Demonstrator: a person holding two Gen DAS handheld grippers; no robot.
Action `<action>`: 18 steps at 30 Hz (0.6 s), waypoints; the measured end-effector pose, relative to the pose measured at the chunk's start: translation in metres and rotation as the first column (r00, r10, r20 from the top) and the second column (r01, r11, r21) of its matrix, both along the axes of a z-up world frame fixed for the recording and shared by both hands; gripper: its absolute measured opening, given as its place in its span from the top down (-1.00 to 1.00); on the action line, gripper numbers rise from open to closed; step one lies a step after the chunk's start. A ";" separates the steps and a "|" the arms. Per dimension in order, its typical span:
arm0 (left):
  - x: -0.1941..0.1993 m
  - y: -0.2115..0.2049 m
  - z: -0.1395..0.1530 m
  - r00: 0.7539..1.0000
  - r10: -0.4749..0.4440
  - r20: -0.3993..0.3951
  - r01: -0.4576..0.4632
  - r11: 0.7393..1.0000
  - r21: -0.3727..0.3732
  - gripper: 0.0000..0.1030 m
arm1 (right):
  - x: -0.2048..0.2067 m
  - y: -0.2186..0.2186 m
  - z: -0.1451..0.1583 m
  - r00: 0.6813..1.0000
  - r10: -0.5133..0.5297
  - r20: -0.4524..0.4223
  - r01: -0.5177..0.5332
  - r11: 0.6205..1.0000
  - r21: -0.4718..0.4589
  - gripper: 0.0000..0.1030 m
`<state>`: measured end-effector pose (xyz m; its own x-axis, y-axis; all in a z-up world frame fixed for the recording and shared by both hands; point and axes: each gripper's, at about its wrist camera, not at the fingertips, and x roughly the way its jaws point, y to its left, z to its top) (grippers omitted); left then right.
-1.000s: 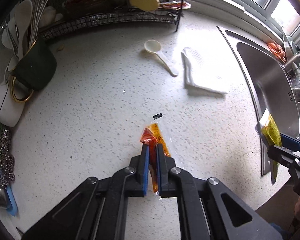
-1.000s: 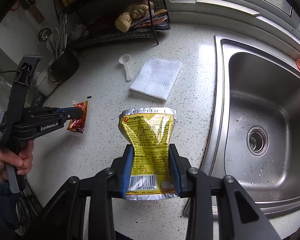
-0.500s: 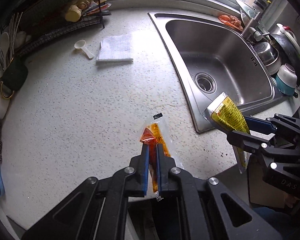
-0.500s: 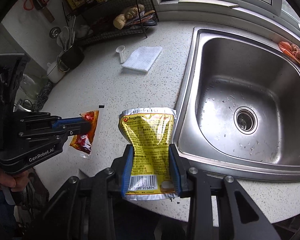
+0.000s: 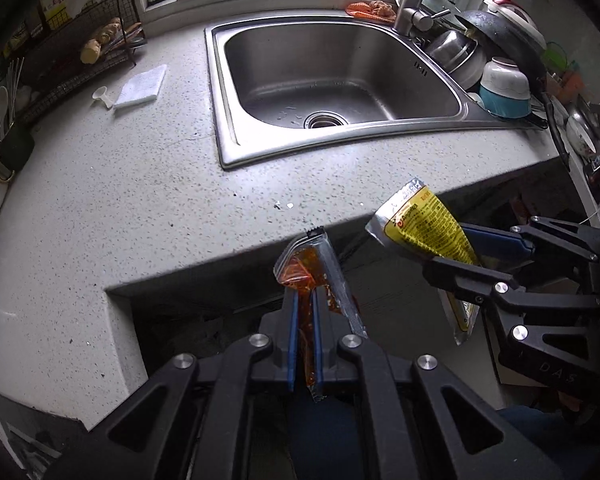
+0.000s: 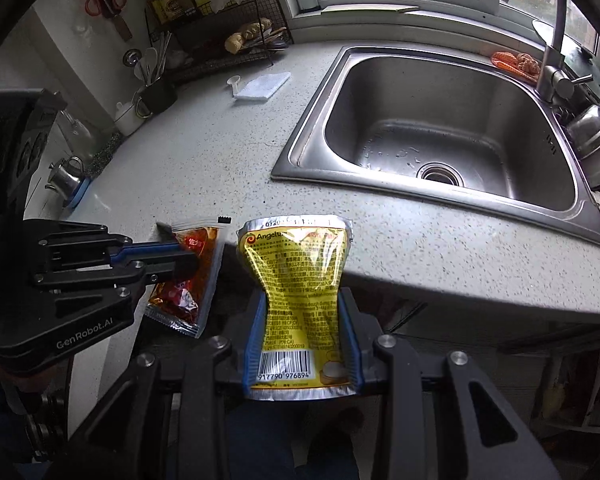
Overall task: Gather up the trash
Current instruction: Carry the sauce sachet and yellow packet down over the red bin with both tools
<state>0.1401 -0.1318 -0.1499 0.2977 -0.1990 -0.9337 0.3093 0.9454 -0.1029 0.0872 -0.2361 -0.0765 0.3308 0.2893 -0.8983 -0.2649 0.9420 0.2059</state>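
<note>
The red sauce sachet and yellow packet, a second ago above the worktop, now hang beyond its front edge, pinched respectively in my closed left gripper and part-open right gripper.

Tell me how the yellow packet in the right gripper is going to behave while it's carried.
The yellow packet is probably floppy: it creases and narrows where the right gripper pinches it. It looks light, since its free top stays up unsupported. The foil may be slippery, but both pads press its sides, so it should hold.
</note>
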 end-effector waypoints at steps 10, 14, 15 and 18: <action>-0.032 -0.023 -0.019 0.996 -0.064 -0.057 0.065 0.998 0.012 0.89 | -0.038 -0.022 -0.009 0.999 -0.037 -0.029 0.037 0.999 -0.003 0.37; -0.036 -0.028 -0.043 0.989 -0.102 -0.103 0.103 0.995 0.008 0.89 | -0.043 -0.029 -0.028 0.996 -0.057 -0.076 0.057 0.998 0.003 0.37; -0.037 -0.030 -0.052 0.988 -0.105 -0.116 0.107 0.994 0.011 0.89 | -0.043 -0.030 -0.034 0.994 -0.062 -0.087 0.062 0.998 0.008 0.37; -0.034 -0.032 -0.081 0.982 -0.109 -0.154 0.113 0.993 0.016 0.89 | -0.040 -0.030 -0.054 0.990 -0.073 -0.119 0.074 0.997 0.002 0.37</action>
<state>0.1065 -0.1637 -0.2306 0.1292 -0.1991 -0.9714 0.3949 0.9089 -0.1338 0.0476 -0.2663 -0.1310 0.2421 0.2745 -0.9306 -0.1685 0.9565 0.2383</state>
